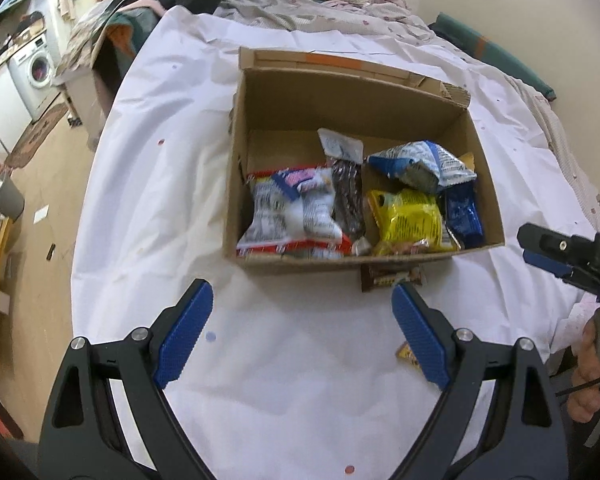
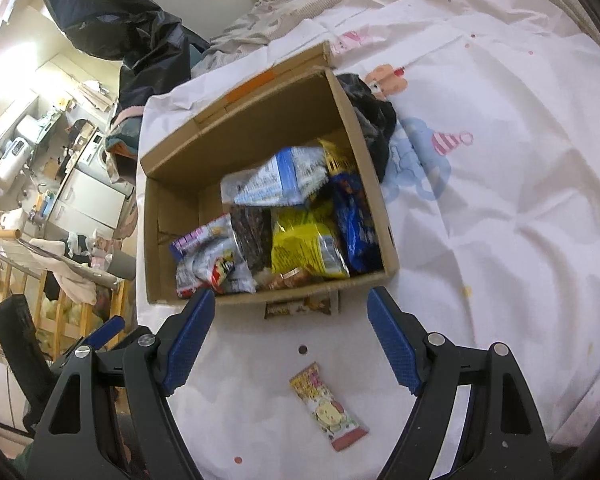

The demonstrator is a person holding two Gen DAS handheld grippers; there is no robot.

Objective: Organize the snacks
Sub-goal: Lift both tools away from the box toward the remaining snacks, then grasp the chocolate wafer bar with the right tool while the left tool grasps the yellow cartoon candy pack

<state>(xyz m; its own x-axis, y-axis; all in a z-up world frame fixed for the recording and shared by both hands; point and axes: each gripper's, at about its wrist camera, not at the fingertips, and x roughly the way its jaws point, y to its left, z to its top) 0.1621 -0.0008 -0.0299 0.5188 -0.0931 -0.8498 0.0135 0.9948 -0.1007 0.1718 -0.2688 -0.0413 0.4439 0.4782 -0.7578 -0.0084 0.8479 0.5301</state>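
Observation:
An open cardboard box point(image 1: 340, 92) stands on the white sheet and holds several snack packs, among them a yellow pack point(image 1: 410, 216) and a red-and-white pack point(image 1: 292, 208). The box also shows in the right wrist view point(image 2: 260, 120). A brown snack bar point(image 1: 392, 278) lies against the box's near wall, also in the right wrist view point(image 2: 300, 307). A small yellow-pink snack pack point(image 2: 326, 406) lies on the sheet between my right gripper's jaws. My left gripper point(image 1: 302, 316) is open and empty, short of the box. My right gripper point(image 2: 290, 324) is open and empty.
The white sheet point(image 1: 148, 200) covers a bed with rumpled bedding point(image 1: 320, 8) behind the box. A black cloth point(image 2: 374, 120) lies at the box's right side. The floor, a washing machine point(image 1: 34, 72) and clutter are off the bed's left edge.

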